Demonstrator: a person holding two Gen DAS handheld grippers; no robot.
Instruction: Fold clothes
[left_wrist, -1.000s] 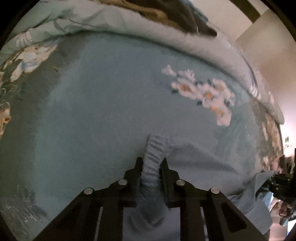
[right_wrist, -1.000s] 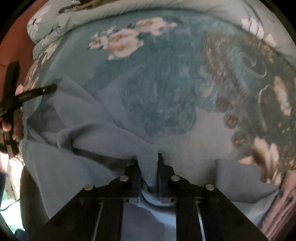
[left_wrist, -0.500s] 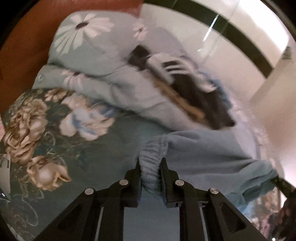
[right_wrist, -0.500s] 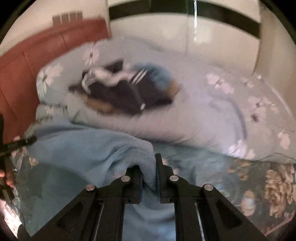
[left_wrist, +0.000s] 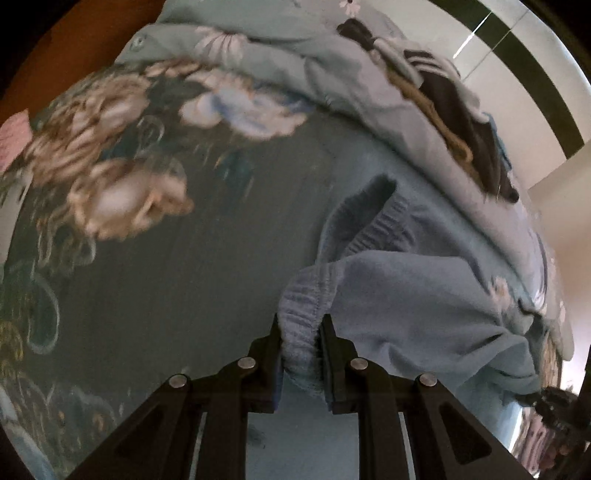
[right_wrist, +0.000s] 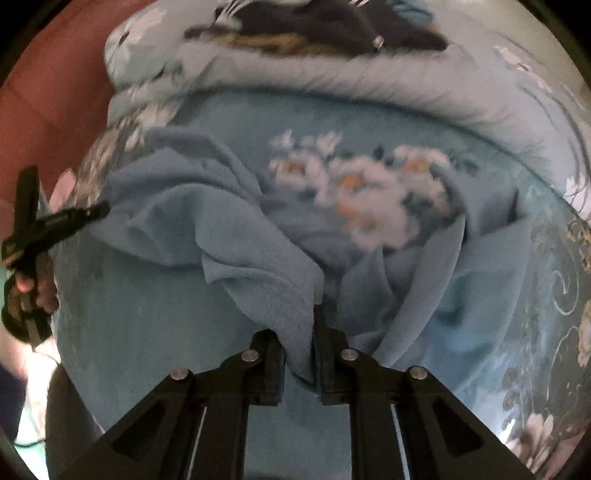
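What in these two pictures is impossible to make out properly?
- Blue garment, left view: lower part runs under the left gripper and off the edge, so its type is unclear.
- Same garment, right view: bunched folds hide its shape around the right gripper.
- Dark clothes on the quilt: blurred, cut by the top edge.
- Bedspread flowers: motion-smeared.

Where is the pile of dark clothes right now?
The dark clothes pile lies at the top of the right wrist view, on the folded quilt, beyond the blue garment.
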